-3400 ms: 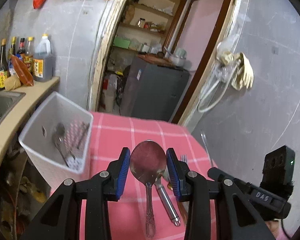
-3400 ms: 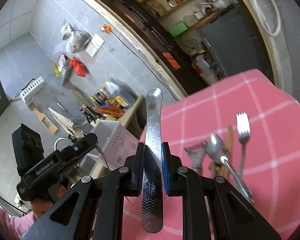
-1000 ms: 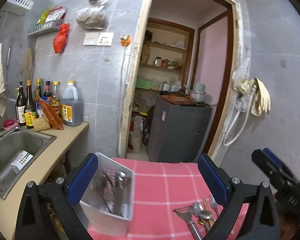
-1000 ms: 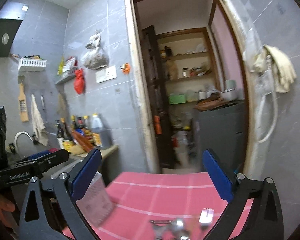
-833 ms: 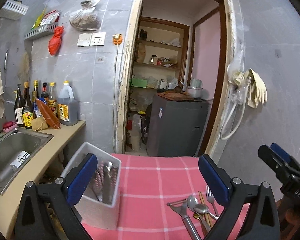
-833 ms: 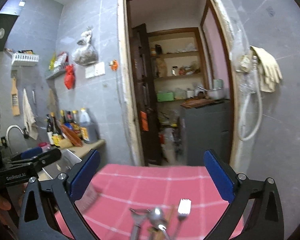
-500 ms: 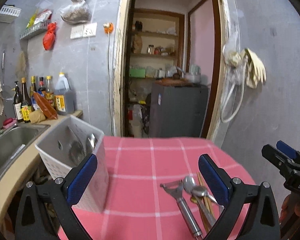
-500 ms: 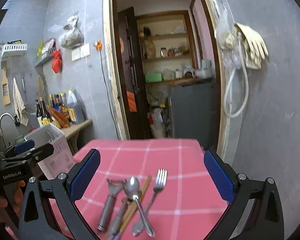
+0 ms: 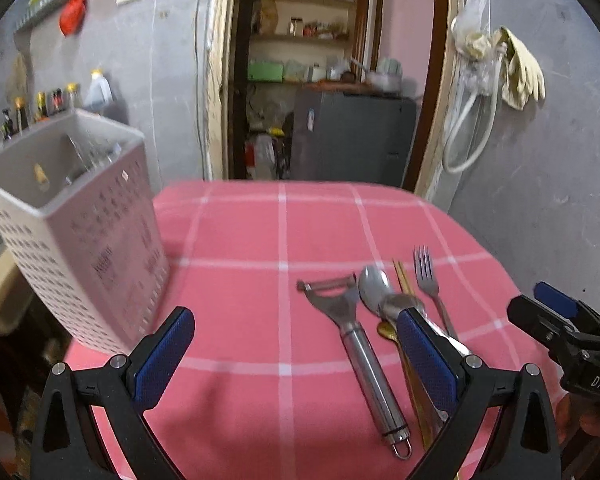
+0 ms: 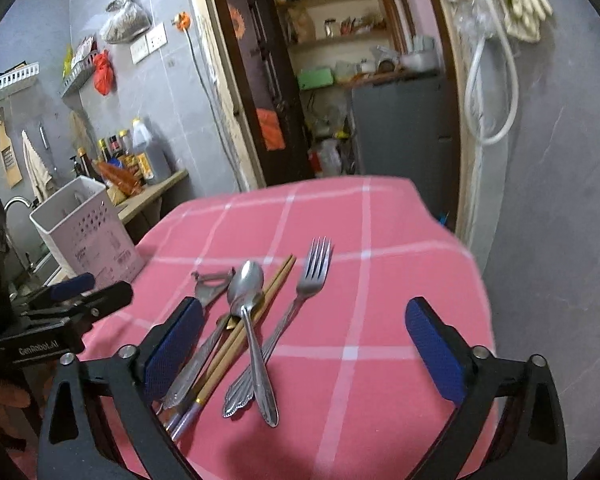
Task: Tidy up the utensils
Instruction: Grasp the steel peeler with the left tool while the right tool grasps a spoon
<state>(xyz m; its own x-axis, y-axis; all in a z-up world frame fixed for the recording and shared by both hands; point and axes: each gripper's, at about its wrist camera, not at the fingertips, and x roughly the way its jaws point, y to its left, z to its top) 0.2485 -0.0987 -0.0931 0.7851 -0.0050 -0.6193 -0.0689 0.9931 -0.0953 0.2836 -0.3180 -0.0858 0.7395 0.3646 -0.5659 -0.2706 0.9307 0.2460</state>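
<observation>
A white perforated utensil basket stands at the table's left edge and holds several utensils; it also shows in the right wrist view. A steel peeler, spoons, chopsticks and a fork lie on the pink checked tablecloth. In the right wrist view the spoon lies across the chopsticks beside the fork and the peeler. My left gripper is open and empty above the cloth. My right gripper is open and empty just above the pile.
The table's far and right edges drop off near a grey wall with a hose and gloves. A counter with bottles and a sink lies left of the basket. An open doorway with a grey cabinet is behind.
Both grippers, shut on a spoon and a flat utensil 3.4 s ago, are now open and empty. Over the last second both tilted down and came closer to the loose utensils.
</observation>
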